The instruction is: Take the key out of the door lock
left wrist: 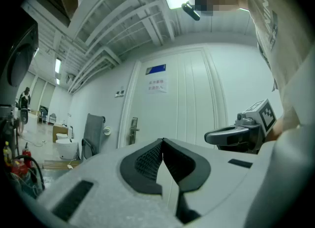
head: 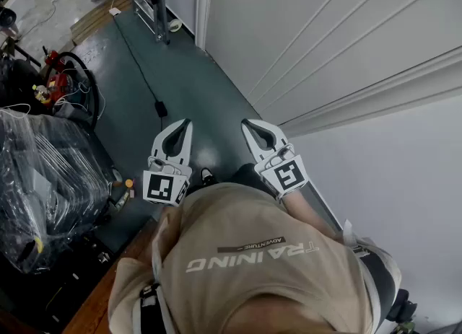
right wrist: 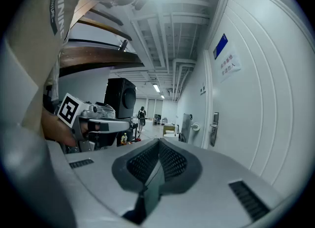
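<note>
Holding the left tongs (head: 185, 122) and the right tongs (head: 245, 122) side by side ahead of the body, the person stands on the dark floor (head: 180, 87) beside the white door (head: 325, 29).

Tongs state:
1. Left tongs: clenched. The left gripper view shows the black pads (left wrist: 147, 160) meeting at the tip with nothing between them.
2. Right tongs: clenched. The right gripper view shows its jaws closed tip to tip, likewise grasping nothing.
3. The two tongs are near each other but not touching. Both are well apart from the door and touch no object.

Task item:
- The metal lock plate (left wrist: 133, 131), with its handle, is mounted at the door's left edge as the left gripper view shows it, just beside the door frame.
- The key is too small to make out in any view, so its seating in the lock cannot be confirmed.

Surroundings:
- A blue sign (left wrist: 155, 69) is fixed on the door's upper part, with a white paper notice (left wrist: 156, 85) directly below it.
- A grey folded frame (left wrist: 92, 133) leans against the wall left of the door frame.
- A black cable (head: 141, 66) runs along the floor.
- A plastic-wrapped bundle (head: 43, 181) sits at the floor's left edge in the head view.
- The person's beige shirt (head: 253, 267) fills the lower part of the head view.
</note>
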`<state>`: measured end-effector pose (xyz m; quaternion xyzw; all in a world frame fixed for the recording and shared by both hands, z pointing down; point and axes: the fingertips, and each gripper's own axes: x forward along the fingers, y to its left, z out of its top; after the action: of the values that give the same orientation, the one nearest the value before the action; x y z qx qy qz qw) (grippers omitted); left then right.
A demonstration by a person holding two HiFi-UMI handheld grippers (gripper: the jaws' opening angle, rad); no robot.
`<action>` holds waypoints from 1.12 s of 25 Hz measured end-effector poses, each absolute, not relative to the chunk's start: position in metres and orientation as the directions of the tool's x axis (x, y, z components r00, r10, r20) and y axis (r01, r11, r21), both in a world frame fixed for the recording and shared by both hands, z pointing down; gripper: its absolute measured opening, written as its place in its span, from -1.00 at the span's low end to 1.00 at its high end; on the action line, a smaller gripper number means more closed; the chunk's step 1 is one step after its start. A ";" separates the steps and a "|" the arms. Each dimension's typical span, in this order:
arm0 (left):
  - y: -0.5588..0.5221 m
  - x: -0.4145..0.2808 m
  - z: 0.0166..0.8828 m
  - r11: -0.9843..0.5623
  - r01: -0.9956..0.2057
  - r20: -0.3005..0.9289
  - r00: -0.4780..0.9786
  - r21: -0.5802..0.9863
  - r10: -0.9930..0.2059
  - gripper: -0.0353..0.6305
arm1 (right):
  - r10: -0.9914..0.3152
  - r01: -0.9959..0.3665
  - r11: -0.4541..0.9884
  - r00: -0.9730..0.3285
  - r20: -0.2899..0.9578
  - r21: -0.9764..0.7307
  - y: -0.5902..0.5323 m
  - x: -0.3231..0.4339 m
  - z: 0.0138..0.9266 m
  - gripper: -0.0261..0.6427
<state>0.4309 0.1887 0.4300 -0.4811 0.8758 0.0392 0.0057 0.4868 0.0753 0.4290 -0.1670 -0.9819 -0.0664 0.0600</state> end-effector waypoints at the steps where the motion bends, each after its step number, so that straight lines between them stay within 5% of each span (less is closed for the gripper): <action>1: 0.187 0.430 0.432 0.506 -0.859 -0.046 -0.510 0.078 -0.859 -0.87 | 0.321 0.337 0.936 -0.936 0.145 0.101 0.075 0.486 0.431 -0.88; 28: 0.233 0.390 0.465 0.598 -0.786 0.005 -0.605 0.158 -0.796 -0.87 | 0.381 0.418 0.899 -0.894 0.237 0.132 0.109 0.469 0.450 -0.88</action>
<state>0.3901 0.2327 0.4646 -0.4430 0.8930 0.0698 -0.0377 0.4691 0.1087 0.4504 -0.2064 -0.9689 -0.0902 0.1030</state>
